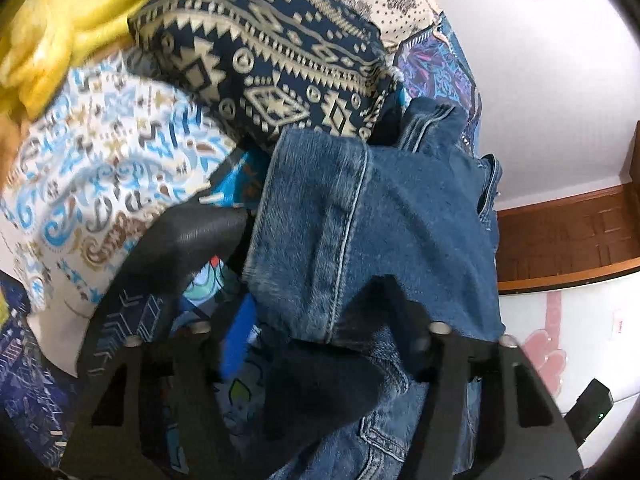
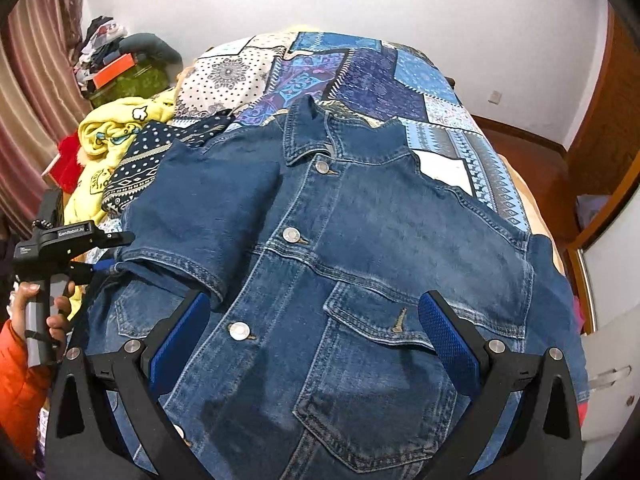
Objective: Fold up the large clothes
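A blue denim jacket [image 2: 352, 240] lies front-up on the patterned bed, buttoned, collar at the far end. Its left sleeve [image 2: 176, 216] is folded across the body. My right gripper [image 2: 316, 320] is open, its blue pads wide apart just above the jacket's lower front, holding nothing. My left gripper [image 2: 108, 258] shows at the left edge of the right wrist view, at the sleeve cuff. In the left wrist view the cuff [image 1: 360, 232] fills the space between the left gripper's [image 1: 316, 256] fingers, draped over the right one; whether they pinch it is unclear.
Patchwork blue bedspread [image 2: 400, 80] covers the bed. Yellow blanket [image 2: 116, 128] and navy patterned cloths [image 1: 272, 52] are piled at the left. Boxes and clutter [image 2: 116, 68] stand by the curtain. Wooden floor and door frame [image 2: 600, 160] lie at the right.
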A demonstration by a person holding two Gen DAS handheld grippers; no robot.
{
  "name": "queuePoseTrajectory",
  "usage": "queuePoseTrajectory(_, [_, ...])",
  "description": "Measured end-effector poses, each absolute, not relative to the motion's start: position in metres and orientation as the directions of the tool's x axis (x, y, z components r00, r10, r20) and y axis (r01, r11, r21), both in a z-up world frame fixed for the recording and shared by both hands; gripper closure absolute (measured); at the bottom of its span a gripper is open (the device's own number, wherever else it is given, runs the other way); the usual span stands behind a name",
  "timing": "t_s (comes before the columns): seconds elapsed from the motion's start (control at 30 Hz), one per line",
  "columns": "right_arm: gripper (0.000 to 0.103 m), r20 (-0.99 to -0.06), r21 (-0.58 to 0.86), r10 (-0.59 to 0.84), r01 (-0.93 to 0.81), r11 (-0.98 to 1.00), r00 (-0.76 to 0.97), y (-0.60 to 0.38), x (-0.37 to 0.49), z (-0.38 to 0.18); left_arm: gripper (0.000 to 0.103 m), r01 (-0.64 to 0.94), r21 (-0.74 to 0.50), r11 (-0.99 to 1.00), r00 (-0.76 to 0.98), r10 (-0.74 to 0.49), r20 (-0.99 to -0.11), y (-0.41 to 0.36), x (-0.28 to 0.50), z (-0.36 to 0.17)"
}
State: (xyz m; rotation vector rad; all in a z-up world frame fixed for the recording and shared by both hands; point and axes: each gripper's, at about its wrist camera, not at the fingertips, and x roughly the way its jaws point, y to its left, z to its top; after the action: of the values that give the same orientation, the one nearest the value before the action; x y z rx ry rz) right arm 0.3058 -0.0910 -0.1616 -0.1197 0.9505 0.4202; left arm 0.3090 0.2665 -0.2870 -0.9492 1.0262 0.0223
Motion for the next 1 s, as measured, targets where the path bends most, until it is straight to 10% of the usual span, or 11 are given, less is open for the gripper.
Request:
queuePoseTrajectory(0.07, [0.0, -0.81, 0.094, 0.299, -0.393, 0.915, 0.504, -0.095, 0.306, -0.162, 0.073, -0.426, -0.639, 0.641, 0.56, -0.368, -0.742, 0.269, 0.305, -0.281])
queuePoseTrajectory(0.27, [0.0, -0.799, 0.141, 0.328, -0.373, 0.917, 0.504, -0.112, 0.303, -0.157, 0.089, -0.367, -0.54, 0.757, 0.598, -0.253, -0.761, 0.26, 0.306, -0.236])
queuePoseTrajectory(0.67, [0.0, -0.755, 0.149, 0.317, -0.32, 0.935, 0.574, -0.163, 0.291, -0.139, 0.096, -0.011, -0.408, 0.913, 0.769, -0.253, -0.587, 0.142, 0.351, -0.067])
queuePoseTrajectory(1.0, [0.0, -0.742, 0.166, 0.264, -0.213, 0.963, 0.616, -0.224, 0.286, -0.133, 0.096, 0.329, -0.335, 0.883, 0.654, -0.469, -0.594, -0.041, 0.389, -0.053])
